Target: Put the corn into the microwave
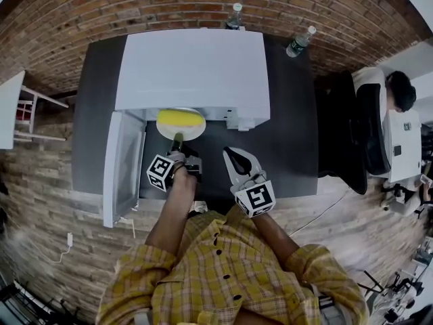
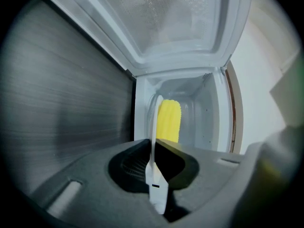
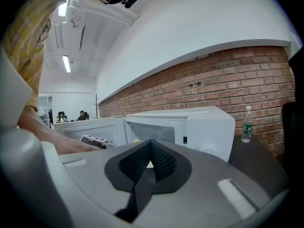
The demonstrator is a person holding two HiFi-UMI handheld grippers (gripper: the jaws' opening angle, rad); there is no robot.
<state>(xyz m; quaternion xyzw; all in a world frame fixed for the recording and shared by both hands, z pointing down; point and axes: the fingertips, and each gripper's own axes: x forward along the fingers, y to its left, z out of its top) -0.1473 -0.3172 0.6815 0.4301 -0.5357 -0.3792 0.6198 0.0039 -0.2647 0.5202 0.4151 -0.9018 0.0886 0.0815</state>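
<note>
Yellow corn [image 2: 169, 120] on plate [image 1: 184, 135], beyond left fingers [image 2: 130, 163] clamping its rim, right fingers [image 3: 164, 163] together

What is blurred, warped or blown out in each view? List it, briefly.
Head view: heavy fisheye bows the brick wall, and the top of the white microwave is nearly washed out. Left gripper view: the corn is fairly sharp, the frame's right edge is smeared, and a dark round vignette rings the picture. Right gripper view: the ceiling lights are blown out, and the yellow sleeve at left is blurred.
</note>
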